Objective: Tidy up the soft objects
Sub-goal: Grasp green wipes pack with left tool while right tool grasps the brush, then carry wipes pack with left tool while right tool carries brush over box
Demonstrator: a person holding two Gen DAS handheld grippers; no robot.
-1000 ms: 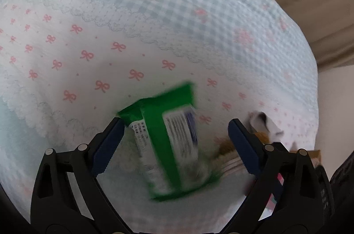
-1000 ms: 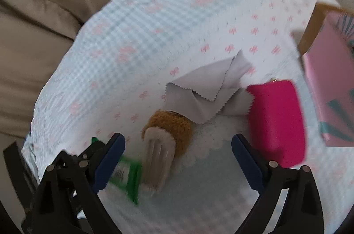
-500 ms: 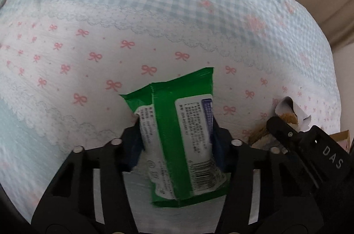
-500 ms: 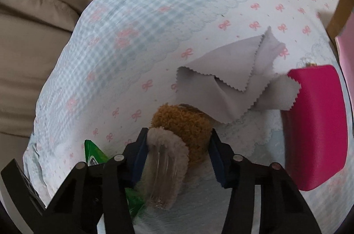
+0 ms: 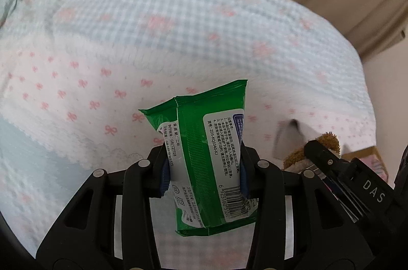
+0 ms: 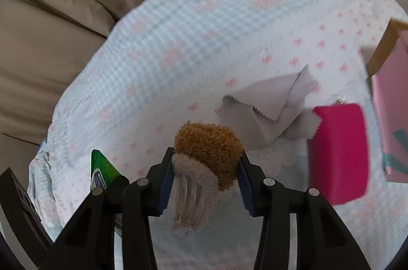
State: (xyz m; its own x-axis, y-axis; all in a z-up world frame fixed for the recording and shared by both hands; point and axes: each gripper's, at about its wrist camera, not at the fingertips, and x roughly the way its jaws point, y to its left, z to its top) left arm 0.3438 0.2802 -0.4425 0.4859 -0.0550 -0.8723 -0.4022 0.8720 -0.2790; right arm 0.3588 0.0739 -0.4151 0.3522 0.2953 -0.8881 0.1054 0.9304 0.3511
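The left gripper [image 5: 204, 169] has its jaws closing on a green wet-wipes pack [image 5: 209, 155], the blue pads pressing its 2 sides so the pack stands nearly upright between them, its printed back label and barcode facing the camera, above the bed cover [image 5: 153, 40] of blue gingham and pink bows. The right gripper [image 6: 204, 177] likewise has its jaws closing around a brown and cream plush hair claw clip [image 6: 206, 155], pads touching both fuzzy sides, the clear plastic teeth pointing back toward the camera. On the cover just beyond the clip lies a crumpled grey cleaning cloth [image 6: 265, 101] with zigzag edges, one corner touching a bright pink pouch [image 6: 339, 155]. To the far right is a pink box [image 6: 390, 101] with teal markings. Beige cushions [image 6: 51, 40] border the cover.
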